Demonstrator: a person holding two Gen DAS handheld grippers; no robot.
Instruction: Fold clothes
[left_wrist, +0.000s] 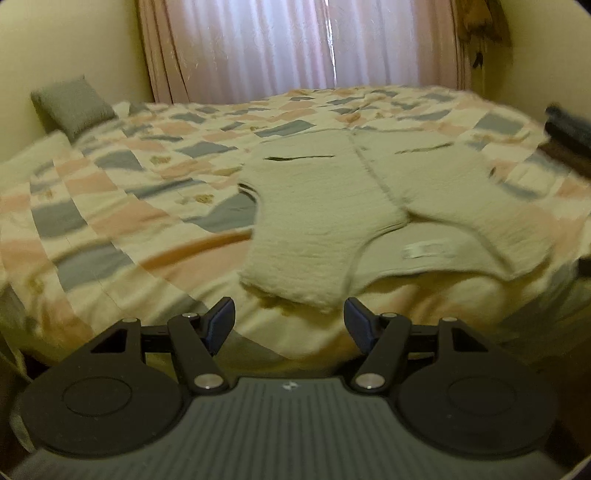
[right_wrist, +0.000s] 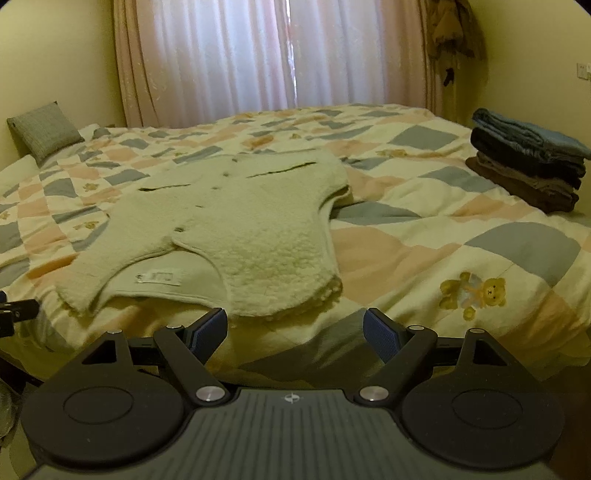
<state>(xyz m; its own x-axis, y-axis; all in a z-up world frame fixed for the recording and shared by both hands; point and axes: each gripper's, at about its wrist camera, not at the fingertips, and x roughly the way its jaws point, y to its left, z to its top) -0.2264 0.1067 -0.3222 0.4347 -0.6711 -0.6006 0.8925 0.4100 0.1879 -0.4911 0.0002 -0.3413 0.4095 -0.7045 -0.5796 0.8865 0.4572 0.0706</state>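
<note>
A cream fleece vest (left_wrist: 325, 206) (right_wrist: 236, 221) lies spread flat on the bed, front up, neck opening and white label (right_wrist: 159, 277) toward me, pocket slits farther back. My left gripper (left_wrist: 289, 325) hovers open just short of the vest's near left shoulder, nothing between its blue pads. My right gripper (right_wrist: 295, 334) is open too, at the bed's near edge just before the vest's near right shoulder. The left gripper's tip (right_wrist: 16, 312) pokes in at the left edge of the right wrist view.
The bed carries a patchwork quilt (right_wrist: 461, 236) in pink, grey and cream. A stack of folded clothes (right_wrist: 528, 162) sits at the bed's right side. A grey cushion (right_wrist: 44, 129) leans at the far left. Curtains (right_wrist: 236, 55) hang behind the bed.
</note>
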